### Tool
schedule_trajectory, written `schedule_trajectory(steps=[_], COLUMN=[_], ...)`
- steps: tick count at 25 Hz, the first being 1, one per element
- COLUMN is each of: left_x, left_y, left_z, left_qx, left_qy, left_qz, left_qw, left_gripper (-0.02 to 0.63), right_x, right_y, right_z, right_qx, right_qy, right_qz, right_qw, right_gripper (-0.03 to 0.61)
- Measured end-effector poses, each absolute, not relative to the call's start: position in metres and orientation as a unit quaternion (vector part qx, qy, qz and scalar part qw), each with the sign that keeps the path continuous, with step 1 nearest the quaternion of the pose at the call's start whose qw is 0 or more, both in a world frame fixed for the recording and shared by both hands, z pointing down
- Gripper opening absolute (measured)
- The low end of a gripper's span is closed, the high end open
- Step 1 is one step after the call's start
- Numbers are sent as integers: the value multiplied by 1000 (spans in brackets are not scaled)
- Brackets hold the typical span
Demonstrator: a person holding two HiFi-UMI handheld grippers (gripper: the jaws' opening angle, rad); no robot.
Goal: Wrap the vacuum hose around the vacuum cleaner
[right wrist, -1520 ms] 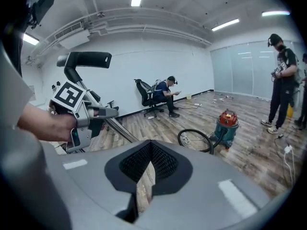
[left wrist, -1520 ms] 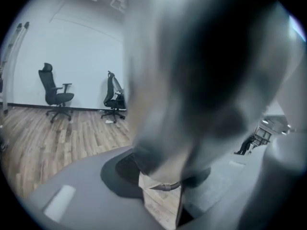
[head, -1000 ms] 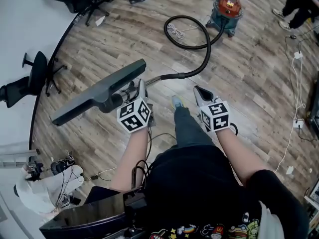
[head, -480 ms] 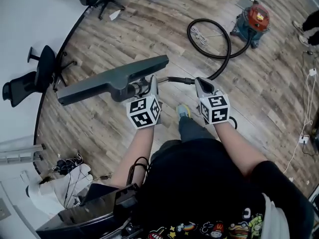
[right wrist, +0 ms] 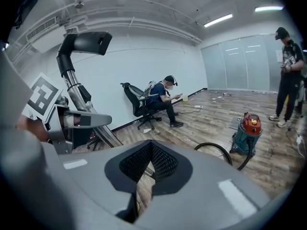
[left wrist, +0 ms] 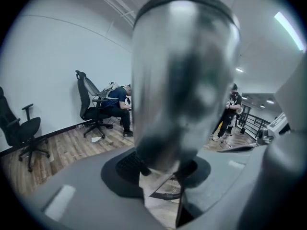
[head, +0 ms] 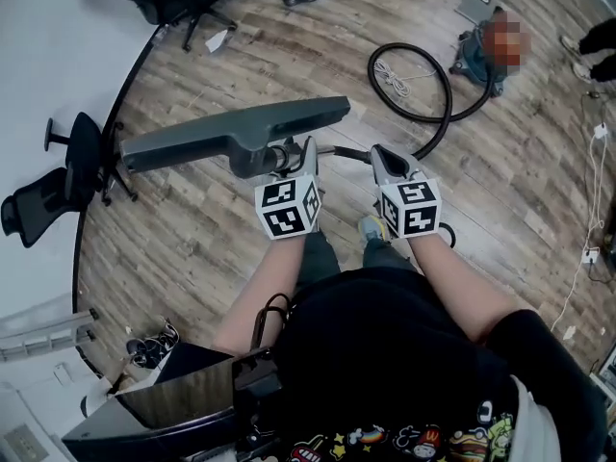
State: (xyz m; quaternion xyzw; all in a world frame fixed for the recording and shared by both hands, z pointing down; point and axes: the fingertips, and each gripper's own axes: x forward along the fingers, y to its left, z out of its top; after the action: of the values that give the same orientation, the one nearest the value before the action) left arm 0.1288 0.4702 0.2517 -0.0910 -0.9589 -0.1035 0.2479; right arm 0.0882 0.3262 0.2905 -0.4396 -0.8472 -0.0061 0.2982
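The left gripper (head: 305, 152) is clamped on the metal tube (head: 342, 152) of the vacuum wand. In the left gripper view the shiny tube (left wrist: 184, 71) fills the middle and both jaws press against it. The long grey floor head (head: 231, 133) sits at the tube's far end, lifted off the floor and pointing to the person's left.

The right gripper (head: 378, 154) hovers just beside the other end of the tube, where the black hose (head: 447, 99) begins. Its jaws are closed together with nothing between them, as the right gripper view (right wrist: 148, 164) shows.

The hose curves away over the wooden plank floor (head: 192, 229) in one wide loop. It ends at the vacuum cleaner (head: 472, 61), which stands well apart from the person, towards the upper right. A small coil of white cord (head: 397, 73) lies on the floor inside the loop. The hose lies beside the machine, not around it.

The room is large, with white walls and strip lights on the ceiling. A black office chair (head: 58, 176) stands at the left, by a curved dark edge in the floor. In the right gripper view a seated person (right wrist: 160, 97) occupies another chair by the wall, and someone stands (right wrist: 288, 66) near the vacuum cleaner (right wrist: 248, 128).
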Motion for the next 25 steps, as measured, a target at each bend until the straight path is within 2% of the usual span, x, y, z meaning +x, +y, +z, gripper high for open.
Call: schedule_trajectory(steps=[14, 20, 25], left_x=[30, -52, -147], left_y=[574, 566, 562], left_z=[232, 250, 259], left_qx=[72, 127, 167], left_qy=[-966, -958, -947], left_qz=[-37, -9, 18], left_qw=[246, 257, 272], left_gripper=[160, 160, 160], right_x=[51, -8, -96], right_y=[403, 389, 382], right_z=[283, 310, 324], right_qx=[-273, -215, -185], right_qy=[-918, -929, -934], right_qz=[33, 59, 71], right_qw=[286, 295, 296], right_gripper=[25, 25, 25])
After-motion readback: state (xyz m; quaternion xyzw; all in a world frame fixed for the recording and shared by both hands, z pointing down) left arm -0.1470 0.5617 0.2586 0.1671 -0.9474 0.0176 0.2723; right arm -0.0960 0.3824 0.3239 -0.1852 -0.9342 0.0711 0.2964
